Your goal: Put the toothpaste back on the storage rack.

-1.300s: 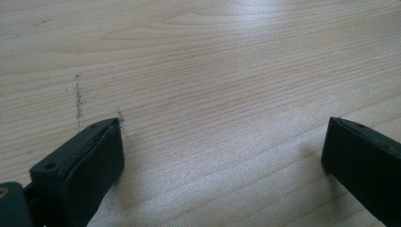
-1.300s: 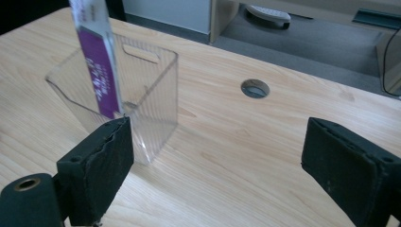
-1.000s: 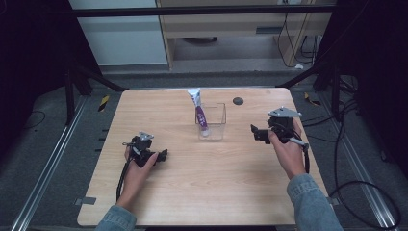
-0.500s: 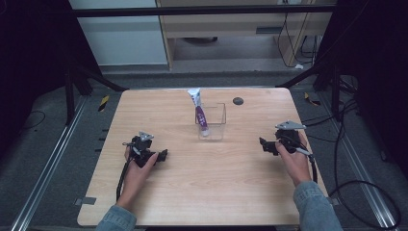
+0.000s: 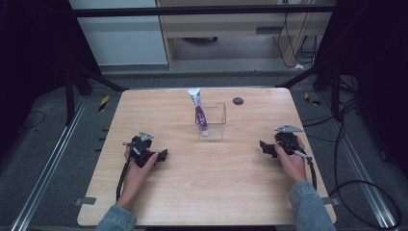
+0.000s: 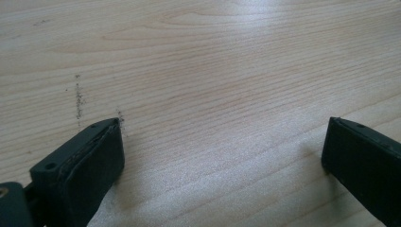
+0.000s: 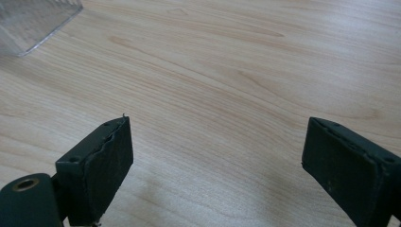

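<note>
- High view: a clear box (image 5: 211,122) stands on the tabletop (image 5: 202,192), a little behind its middle. A tube (image 5: 199,111) with a purple body and a white top end stands in the box, its lower end at the box floor and its white end leaning up and away over the far rim, tipped slightly left; its long axis runs near upright. A small dark disc (image 5: 237,101) lies on the wood behind and right of the box, apart from it.
- High view: the left claw (image 5: 162,155) rests on the wood at the left, held by the left hand (image 5: 137,163), and points toward the middle. The right claw (image 5: 264,147) lies at the right in the right hand (image 5: 291,161), also pointing inward. Since a second ago the right hand has dropped back from beside the box toward the near right part of the tabletop; the left has not moved, and the tube and box sit as before.
- Left gripper view: the left claw (image 6: 222,151) is spread wide over bare wood, nothing between its jaws.
- Right gripper view: the right claw (image 7: 217,156) is spread wide too, holding nothing; a corner of the box (image 7: 35,21) shows at the upper left, well apart from the jaws.
</note>
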The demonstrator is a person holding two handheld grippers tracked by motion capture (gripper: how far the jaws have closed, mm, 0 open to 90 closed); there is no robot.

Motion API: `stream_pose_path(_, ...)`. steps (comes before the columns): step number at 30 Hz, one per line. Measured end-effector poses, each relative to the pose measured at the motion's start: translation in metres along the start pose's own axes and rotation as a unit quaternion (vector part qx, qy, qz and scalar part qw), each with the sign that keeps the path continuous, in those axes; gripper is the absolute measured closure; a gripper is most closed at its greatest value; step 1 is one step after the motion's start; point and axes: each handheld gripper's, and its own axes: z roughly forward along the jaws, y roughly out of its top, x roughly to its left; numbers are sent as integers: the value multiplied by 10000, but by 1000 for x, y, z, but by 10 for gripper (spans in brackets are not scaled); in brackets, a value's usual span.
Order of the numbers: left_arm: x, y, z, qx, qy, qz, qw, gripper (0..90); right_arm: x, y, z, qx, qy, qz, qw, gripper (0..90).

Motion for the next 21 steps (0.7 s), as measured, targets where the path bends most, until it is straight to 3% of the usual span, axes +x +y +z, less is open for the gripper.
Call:
stream_pose_path(8, 0, 0, 0, 1, 0, 3, 10000, 0, -4, -4, 10, 4, -335, 131, 9994, 105)
stream_pose_path(14, 0, 0, 0, 1, 0, 5, 10000, 0, -2, -3, 17, 308, -344, 90, 9989, 70)
stream_pose_path(15, 0, 0, 0, 1, 0, 5, 10000, 0, -1, -2, 18, 374, -292, 193, 9987, 55)
stream_pose_path(19, 0, 0, 0, 0, 5, 8, 10000, 0, 0, -3, 18, 424, -206, 170, 9987, 27)
stream_pose_path(21, 0, 0, 0, 0, 5, 9, 10000, 0, 1, -3, 19, 457, -274, 228, 9983, 2)
